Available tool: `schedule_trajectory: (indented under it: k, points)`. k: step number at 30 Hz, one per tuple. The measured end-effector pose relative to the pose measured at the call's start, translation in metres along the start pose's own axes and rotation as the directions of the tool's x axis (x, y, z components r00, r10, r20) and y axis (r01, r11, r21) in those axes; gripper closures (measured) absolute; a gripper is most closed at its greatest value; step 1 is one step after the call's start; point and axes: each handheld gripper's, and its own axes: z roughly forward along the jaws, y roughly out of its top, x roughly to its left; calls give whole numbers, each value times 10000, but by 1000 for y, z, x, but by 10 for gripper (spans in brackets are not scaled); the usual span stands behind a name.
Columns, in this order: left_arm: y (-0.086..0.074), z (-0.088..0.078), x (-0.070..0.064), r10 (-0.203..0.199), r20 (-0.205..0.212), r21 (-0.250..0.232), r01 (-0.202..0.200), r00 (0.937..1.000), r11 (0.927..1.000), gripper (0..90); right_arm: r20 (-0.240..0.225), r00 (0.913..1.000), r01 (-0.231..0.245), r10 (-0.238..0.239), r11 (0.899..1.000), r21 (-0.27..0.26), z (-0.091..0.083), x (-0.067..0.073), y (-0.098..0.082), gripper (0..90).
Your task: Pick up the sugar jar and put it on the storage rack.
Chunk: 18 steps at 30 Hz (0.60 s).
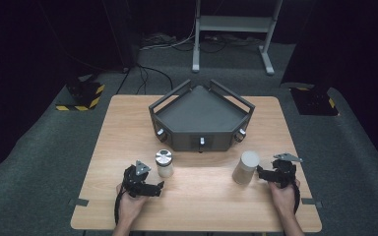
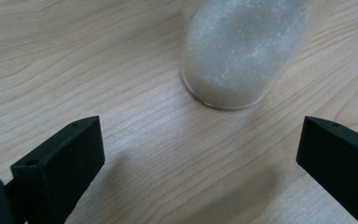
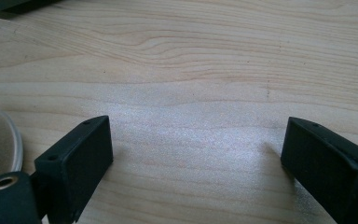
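The left gripper [image 1: 158,185] rests low on the table [image 1: 202,201] with its jaws spread wide and nothing between them, and the short jar [image 1: 164,163] with the silver lid stands upright just ahead of it, a little off to the right of its centre line; in the left gripper view the jar's frosted base [image 2: 233,70] sits beyond the jaw tips, apart from both. Its long axis is vertical, so a level closing across its body looks like the fitting grasp. The right gripper [image 1: 262,172] also has its jaws spread and empty, with the taller pale cylinder [image 1: 245,167] right at their tips, on the side toward the other hand; its rim [image 3: 0,140] shows at the left edge of the right gripper view, outside the jaws. The dark three-sided tray [image 1: 202,120] lies beyond both containers, well clear, and nothing blocks either approach.
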Motion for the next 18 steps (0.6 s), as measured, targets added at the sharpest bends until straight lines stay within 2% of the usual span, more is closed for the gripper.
schedule_trajectory:
  k: [4, 18]
  points:
    - [2, 3, -3, 190, 101, 104, -191, 9998, 9998, 14, -1, 10000, 10, -10, 10000, -8, 0, 0, 0, 87]
    - [5, 10, -9, 225, 187, 87, -227, 9996, 9997, 31, 10, 10000, 1, -1, 10000, 0, 0, 0, 0, 87]
